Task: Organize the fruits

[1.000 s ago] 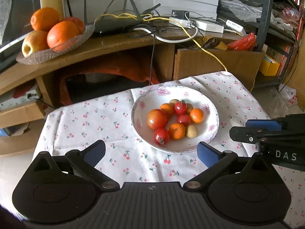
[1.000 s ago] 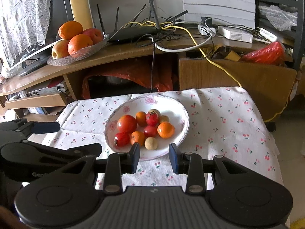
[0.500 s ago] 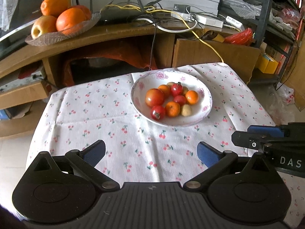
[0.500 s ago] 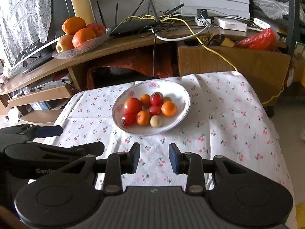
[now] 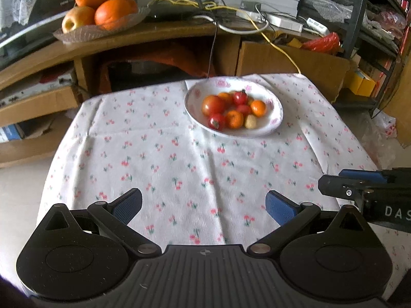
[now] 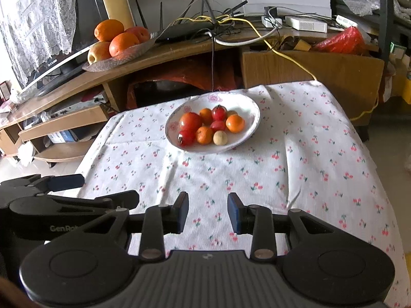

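At twelve o'clock from my right gripper (image 6: 207,212), well apart from it on the cherry-print tablecloth (image 6: 295,159), stands the white floral plate (image 6: 253,107) that holds the fruits. Its contents: a large tomato (image 6: 190,121) at nine o'clock; a small red tomato with a dark stem (image 6: 219,113) at twelve; another red tomato (image 6: 186,137) at seven; a third, partly hidden, at the centre; small oranges (image 6: 235,123) at three, at six and at eleven; one pale round fruit (image 6: 220,137) at five. All lie touching in one cluster.

My right gripper's blue pads stand a narrow gap apart, nothing between them, only cloth below. My left gripper (image 5: 203,206) has its pads spread wide, likewise holding nothing; the plate (image 5: 276,118) lies near its one o'clock, at the far edge of the cloth.

Second container: a clear glass dish (image 6: 123,56) on the wooden desk (image 6: 179,48), at ten o'clock from my right gripper. It carries two oranges (image 6: 109,29), a yellowish apple (image 6: 99,51) and a reddish fruit behind them.

Writing: "DAS" in white on my right gripper's side, seen in the left wrist view; "GenRob", cut off, on my left gripper's side, seen in the right wrist view. Lettering on the monitor's lower bezel (image 6: 55,63) is too small to read.
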Motion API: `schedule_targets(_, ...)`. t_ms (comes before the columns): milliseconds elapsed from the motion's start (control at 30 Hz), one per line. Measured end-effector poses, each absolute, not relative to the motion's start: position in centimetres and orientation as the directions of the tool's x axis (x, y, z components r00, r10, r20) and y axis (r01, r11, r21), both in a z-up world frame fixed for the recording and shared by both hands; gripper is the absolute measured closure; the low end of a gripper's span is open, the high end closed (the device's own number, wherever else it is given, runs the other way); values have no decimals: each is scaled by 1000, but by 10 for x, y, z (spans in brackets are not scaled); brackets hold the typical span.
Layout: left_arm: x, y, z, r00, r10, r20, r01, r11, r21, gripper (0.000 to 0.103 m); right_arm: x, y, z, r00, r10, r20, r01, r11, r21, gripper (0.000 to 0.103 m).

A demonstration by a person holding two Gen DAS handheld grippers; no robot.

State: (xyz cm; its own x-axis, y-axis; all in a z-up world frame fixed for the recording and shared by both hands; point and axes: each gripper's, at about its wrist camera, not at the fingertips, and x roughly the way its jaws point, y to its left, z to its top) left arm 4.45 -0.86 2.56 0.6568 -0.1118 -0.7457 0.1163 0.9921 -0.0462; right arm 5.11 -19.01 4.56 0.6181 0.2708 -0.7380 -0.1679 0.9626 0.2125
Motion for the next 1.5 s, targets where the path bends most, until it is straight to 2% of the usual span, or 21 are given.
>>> schedule_targets(400, 29, -5, 25, 664, -79, -744, 78, 996, -36, 0, 33, -182, 34, 572, 275, -773, -172, 961, 214, 71)
schedule_targets(567, 29, -6, 20, 643, -31, -766, 56, 998, 6, 0, 30, -180, 32, 565, 277, -777, -175, 961, 216, 71)
schedule_targets(1500, 20, -4, 11, 599, -75, -797, 61, 997, -48, 0, 27, -176, 20, 533, 259, -805, -169, 965, 198, 71)
